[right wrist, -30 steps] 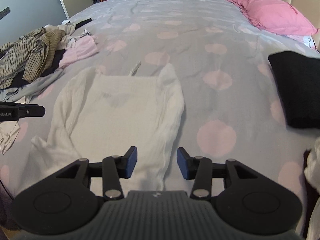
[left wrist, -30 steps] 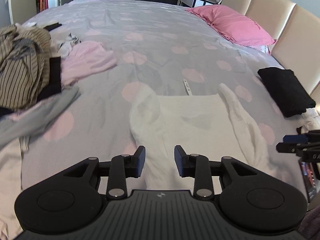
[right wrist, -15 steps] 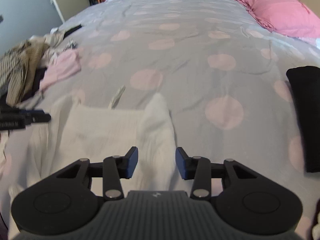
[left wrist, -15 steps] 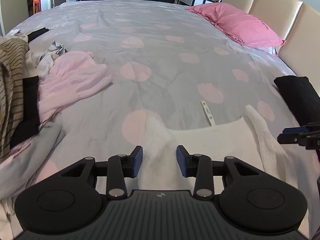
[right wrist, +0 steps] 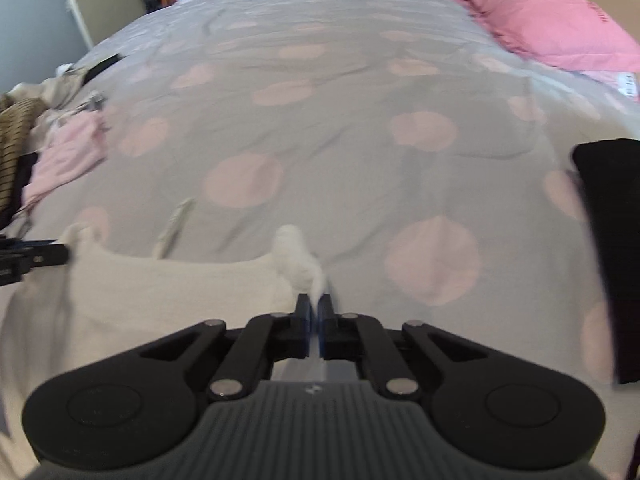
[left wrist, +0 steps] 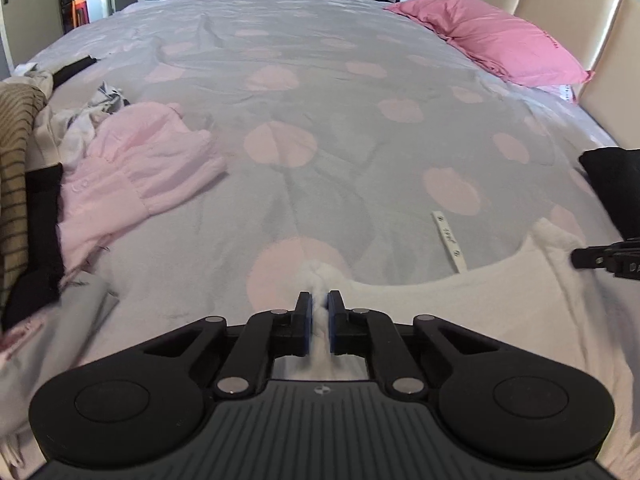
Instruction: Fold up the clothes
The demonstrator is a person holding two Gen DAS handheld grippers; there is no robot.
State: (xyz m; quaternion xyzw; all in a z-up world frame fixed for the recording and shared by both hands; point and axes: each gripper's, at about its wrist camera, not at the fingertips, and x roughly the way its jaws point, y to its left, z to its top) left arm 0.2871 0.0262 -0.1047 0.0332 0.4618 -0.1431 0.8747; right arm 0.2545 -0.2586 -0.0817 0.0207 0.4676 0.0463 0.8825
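A white ribbed top (left wrist: 460,304) lies flat on the grey bedspread with pink dots (left wrist: 320,120), its far edge facing away from me. My left gripper (left wrist: 319,307) is shut on the top's far left corner, and white fabric bunches between its blue pads. My right gripper (right wrist: 315,309) is shut on the far right corner of the same top (right wrist: 160,300). Each gripper's tip shows at the edge of the other's view. A white tag (left wrist: 450,240) sticks out past the top's far edge.
A pile of clothes lies at the left: a pink garment (left wrist: 136,176), a striped one (left wrist: 16,152) and a black one (left wrist: 36,248). A folded black garment (right wrist: 612,240) lies at the right. A pink pillow (left wrist: 492,36) sits by the headboard.
Both grippers moved forward over the white top to its far corners and closed on the fabric. They were open one second ago.
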